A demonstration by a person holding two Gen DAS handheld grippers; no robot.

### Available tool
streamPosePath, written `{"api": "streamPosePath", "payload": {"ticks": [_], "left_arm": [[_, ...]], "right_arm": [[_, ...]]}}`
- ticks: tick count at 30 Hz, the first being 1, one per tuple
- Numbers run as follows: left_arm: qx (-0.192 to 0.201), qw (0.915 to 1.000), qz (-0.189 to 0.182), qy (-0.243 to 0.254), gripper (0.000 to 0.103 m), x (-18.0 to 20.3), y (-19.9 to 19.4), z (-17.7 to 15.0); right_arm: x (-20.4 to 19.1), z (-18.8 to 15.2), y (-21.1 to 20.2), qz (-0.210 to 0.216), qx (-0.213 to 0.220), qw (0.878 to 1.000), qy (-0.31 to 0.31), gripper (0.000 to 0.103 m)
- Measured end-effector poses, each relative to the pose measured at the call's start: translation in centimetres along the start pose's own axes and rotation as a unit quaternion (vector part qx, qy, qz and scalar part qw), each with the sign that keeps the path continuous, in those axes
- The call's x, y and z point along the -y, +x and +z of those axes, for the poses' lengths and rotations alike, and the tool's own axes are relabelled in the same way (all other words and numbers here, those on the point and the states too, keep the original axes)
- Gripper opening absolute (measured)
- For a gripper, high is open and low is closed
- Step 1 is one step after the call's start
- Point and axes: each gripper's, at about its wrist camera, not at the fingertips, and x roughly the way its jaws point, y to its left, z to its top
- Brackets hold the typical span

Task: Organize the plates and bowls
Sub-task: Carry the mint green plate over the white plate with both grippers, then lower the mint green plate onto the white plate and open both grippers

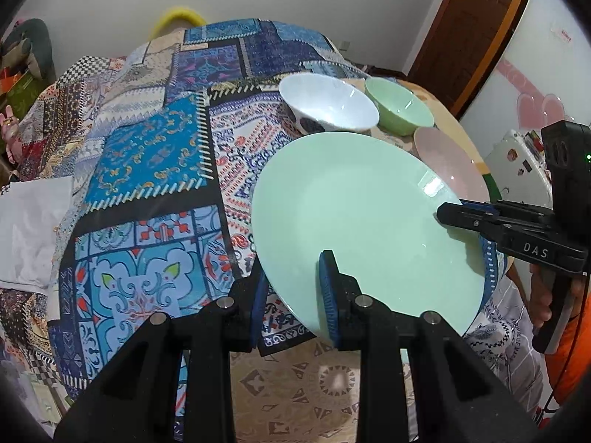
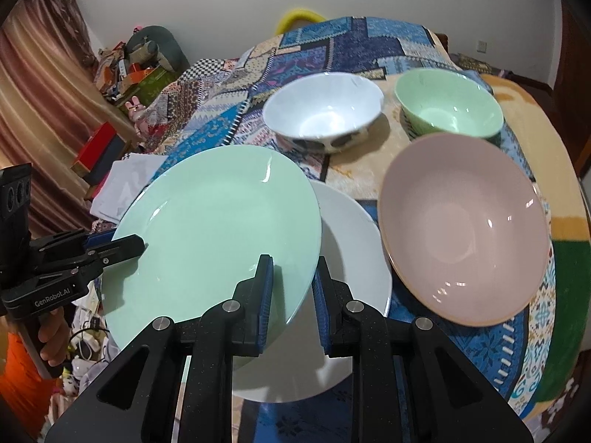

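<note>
A pale green plate (image 1: 362,214) (image 2: 214,229) hangs tilted above the table, held at two edges. My left gripper (image 1: 293,295) (image 2: 129,247) is shut on its near-left rim, and my right gripper (image 2: 293,295) (image 1: 448,216) is shut on its right rim. Partly under the green plate, a white plate (image 2: 354,240) lies on the cloth. A pink bowl (image 2: 465,229) (image 1: 447,158) sits to the right. Behind stand a white bowl (image 2: 325,110) (image 1: 328,99) and a green bowl (image 2: 447,103) (image 1: 399,105).
A patchwork cloth (image 1: 147,155) covers the table. White paper (image 1: 33,229) lies at its left edge. Boxes and clutter (image 2: 122,74) stand beyond the table by a curtain. A hand (image 2: 55,336) with an orange sleeve holds the left gripper's handle.
</note>
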Motion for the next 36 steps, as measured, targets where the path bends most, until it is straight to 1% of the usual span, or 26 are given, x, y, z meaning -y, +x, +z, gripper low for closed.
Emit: {"api": "streamPosePath", "payload": {"ticks": [8,18,23,27,29,32,36], "left_arm": [[-0.029,0.9995,-0.004,0.010,0.027,0.8,2.4,-0.2],[-0.055,0.9982,0.000,0.022,0.028,1.7,4.4,-0.1],[-0.056,0.9978,0.017,0.032,0.029,2.0,4.8,0.0],[-0.066,0.9962,0.036,0.044,0.028,2.3,5.5,-0.2],[-0.073,0.9956,0.038,0.044,0.028,2.2,6.0,-0.5],[-0.067,0.9956,0.043,0.049,0.028,2.3,5.9,-0.7],[-0.068,0.9963,0.036,0.038,0.028,2.1,5.7,-0.7]], "right_arm": [[1.6,-1.1,0.8,-0.003,-0.021,1.000,0.020,0.019],[2.8,-1.9,1.1,-0.005,-0.032,0.999,0.039,0.019],[3.0,-1.9,0.9,-0.006,-0.029,0.999,0.033,0.019],[3.0,-1.9,0.9,-0.005,-0.028,0.999,0.030,0.019],[3.2,-1.9,0.9,-0.002,-0.026,0.999,0.033,0.019],[3.3,-2.0,0.8,0.003,-0.024,0.999,0.037,0.019],[3.1,-1.9,0.6,-0.008,-0.020,0.999,0.030,0.019]]}}
